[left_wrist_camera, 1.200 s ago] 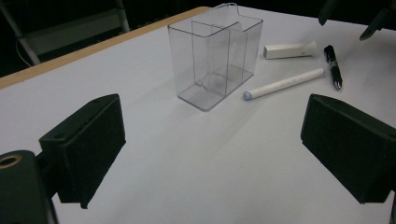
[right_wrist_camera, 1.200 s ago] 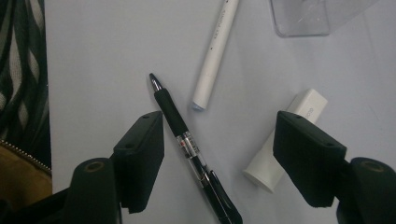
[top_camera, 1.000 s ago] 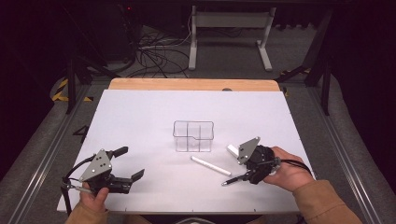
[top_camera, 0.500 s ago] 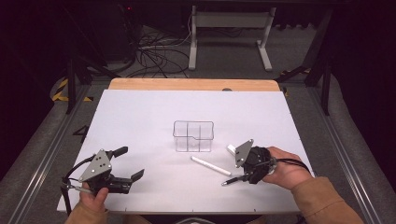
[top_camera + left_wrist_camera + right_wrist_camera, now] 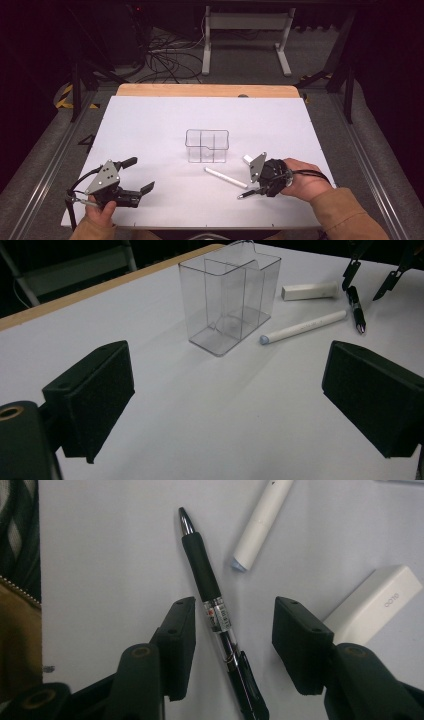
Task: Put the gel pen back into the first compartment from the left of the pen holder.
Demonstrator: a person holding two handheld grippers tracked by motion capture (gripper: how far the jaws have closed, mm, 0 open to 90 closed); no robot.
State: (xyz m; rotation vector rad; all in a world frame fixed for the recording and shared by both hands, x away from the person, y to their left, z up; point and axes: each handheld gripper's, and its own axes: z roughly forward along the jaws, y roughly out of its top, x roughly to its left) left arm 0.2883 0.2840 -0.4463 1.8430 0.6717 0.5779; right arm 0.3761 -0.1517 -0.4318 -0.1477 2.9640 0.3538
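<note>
A black pen (image 5: 215, 610) lies on the white table between the jaws of my right gripper (image 5: 234, 611). The jaws have just been closing, and both pads still stand clear of the pen. In the high view my right gripper (image 5: 257, 187) points down over the black pen (image 5: 248, 193) at the front right. A white marker (image 5: 225, 177) lies just left of it, and a white eraser (image 5: 372, 605) just behind. A clear divided box (image 5: 207, 146) stands mid-table. My left gripper (image 5: 135, 175) rests at the front left, wide open with nothing between its jaws, facing the box (image 5: 230, 295).
The white sheet (image 5: 150, 130) covers the table, with a wooden strip (image 5: 200, 90) along the far edge. Cables and a metal stand (image 5: 245, 30) lie on the dark floor beyond. A brown sleeve (image 5: 345, 215) comes in at the bottom right.
My right gripper has edged a little left and lower over the black pen. The left gripper has kept still.
</note>
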